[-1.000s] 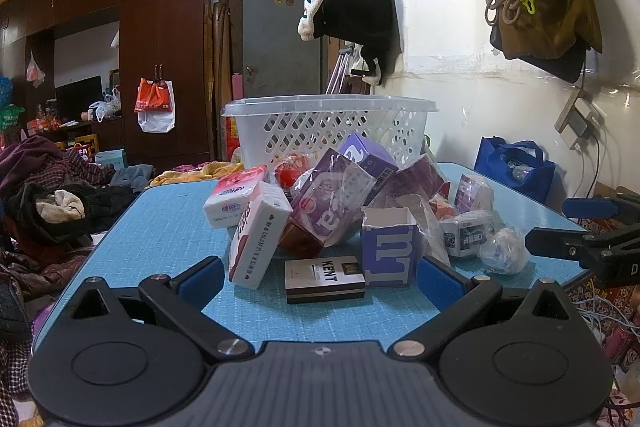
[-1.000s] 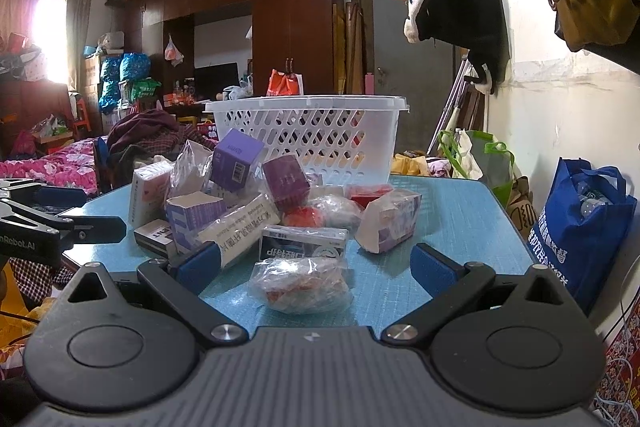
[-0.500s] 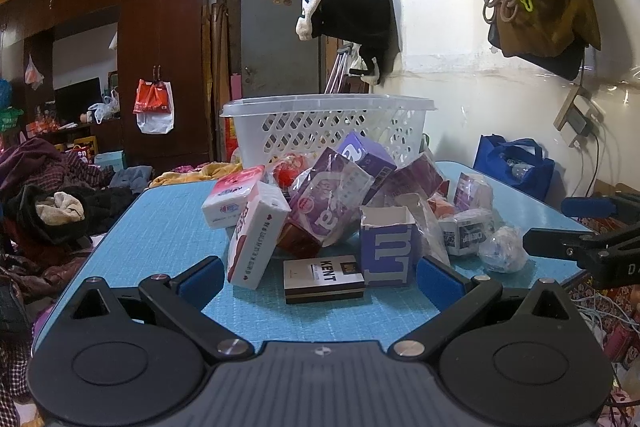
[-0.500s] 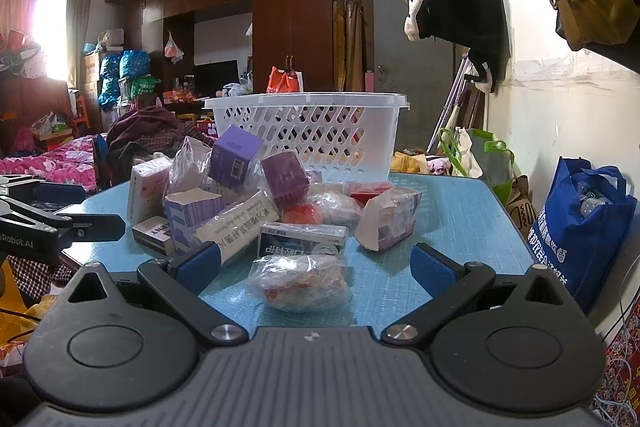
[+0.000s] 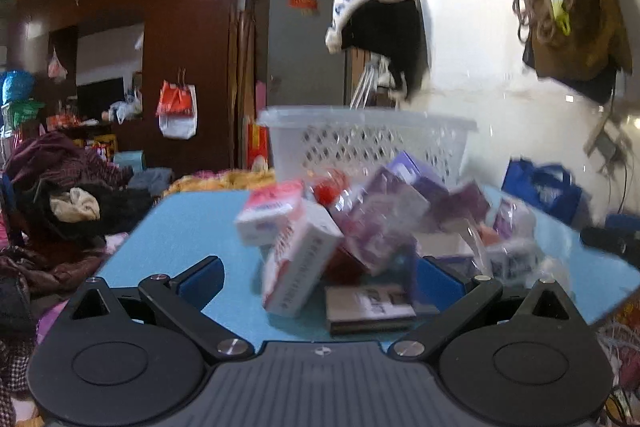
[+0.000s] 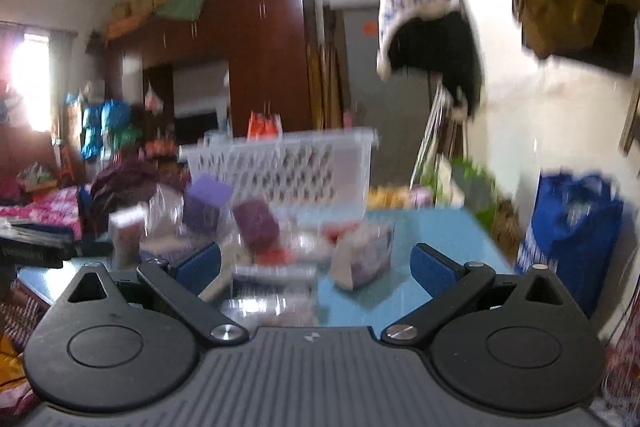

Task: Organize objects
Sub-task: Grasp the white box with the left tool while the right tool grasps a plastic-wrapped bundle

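Note:
A pile of small boxes and bags lies on the blue table [image 5: 192,223]. In the left wrist view, a white and red box [image 5: 296,275] leans at the front, with a dark flat Kent box [image 5: 370,307] beside it and purple packs [image 5: 380,223] behind. A white lattice basket [image 5: 368,147] stands behind the pile and also shows in the right wrist view [image 6: 280,163]. My left gripper [image 5: 318,277] is open and empty, close to the pile. My right gripper [image 6: 316,265] is open and empty, with a purple-white pack [image 6: 362,259] between its fingers' line. Both views are blurred.
A blue bag [image 6: 572,231] stands on the floor right of the table. Clothes are heaped at the left [image 5: 60,203]. A dark wardrobe [image 5: 180,47] and a grey door [image 5: 304,47] are behind. A hooded garment [image 5: 376,15] hangs on the white wall.
Both grippers have moved forward toward the pile, and both views have gone blurry. The right view has tilted upward. The jaws stay open and nothing was picked up.

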Demonstrator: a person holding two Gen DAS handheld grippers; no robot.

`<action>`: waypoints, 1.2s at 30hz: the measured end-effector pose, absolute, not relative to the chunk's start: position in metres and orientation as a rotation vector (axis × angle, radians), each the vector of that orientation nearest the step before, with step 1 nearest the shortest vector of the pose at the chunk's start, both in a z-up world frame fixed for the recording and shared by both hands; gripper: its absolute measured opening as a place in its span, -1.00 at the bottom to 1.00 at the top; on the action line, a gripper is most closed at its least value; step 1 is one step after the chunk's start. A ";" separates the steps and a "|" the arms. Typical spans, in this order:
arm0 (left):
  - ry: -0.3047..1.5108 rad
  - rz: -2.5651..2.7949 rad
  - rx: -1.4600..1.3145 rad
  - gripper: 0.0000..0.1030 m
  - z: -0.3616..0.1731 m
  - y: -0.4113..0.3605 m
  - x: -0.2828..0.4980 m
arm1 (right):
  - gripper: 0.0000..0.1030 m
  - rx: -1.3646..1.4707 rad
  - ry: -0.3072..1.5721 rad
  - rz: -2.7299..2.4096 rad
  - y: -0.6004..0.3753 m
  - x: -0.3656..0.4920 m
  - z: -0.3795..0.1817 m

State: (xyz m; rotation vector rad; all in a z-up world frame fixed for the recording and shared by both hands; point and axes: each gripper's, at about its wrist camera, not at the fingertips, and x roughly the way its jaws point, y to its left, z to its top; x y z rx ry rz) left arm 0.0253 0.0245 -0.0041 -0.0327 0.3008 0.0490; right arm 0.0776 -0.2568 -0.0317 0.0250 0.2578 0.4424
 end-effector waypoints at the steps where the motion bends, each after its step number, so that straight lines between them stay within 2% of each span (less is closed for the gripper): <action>1: 0.290 0.045 -0.030 1.00 -0.004 0.027 0.023 | 1.00 0.018 0.276 0.434 -0.256 0.080 -0.033; 5: 0.275 0.045 -0.009 1.00 -0.004 0.037 0.023 | 1.00 -0.023 0.281 0.474 -0.252 0.079 -0.039; 10: 0.270 -0.002 -0.032 0.61 -0.009 0.045 0.036 | 0.94 -0.065 0.286 0.513 -0.243 0.074 -0.049; 15: 0.281 -0.014 0.036 0.47 -0.020 0.040 0.047 | 0.83 -0.079 0.304 0.529 -0.238 0.079 -0.055; 17: 0.284 -0.016 0.050 0.31 -0.024 0.039 0.053 | 0.64 -0.084 0.321 0.532 -0.236 0.082 -0.058; 19: 0.297 -0.013 0.057 0.07 -0.028 0.039 0.059 | 0.48 -0.090 0.329 0.543 -0.235 0.082 -0.061; 20: 0.307 -0.014 0.058 0.04 -0.030 0.038 0.061 | 0.37 -0.098 0.332 0.546 -0.234 0.081 -0.062; 24: 0.307 0.004 0.064 -0.21 -0.033 0.040 0.062 | 0.18 -0.118 0.326 0.547 -0.234 0.077 -0.061; 36: 0.208 -0.010 0.022 -0.31 -0.017 0.053 0.040 | 0.14 -0.068 0.264 0.523 -0.254 0.077 -0.039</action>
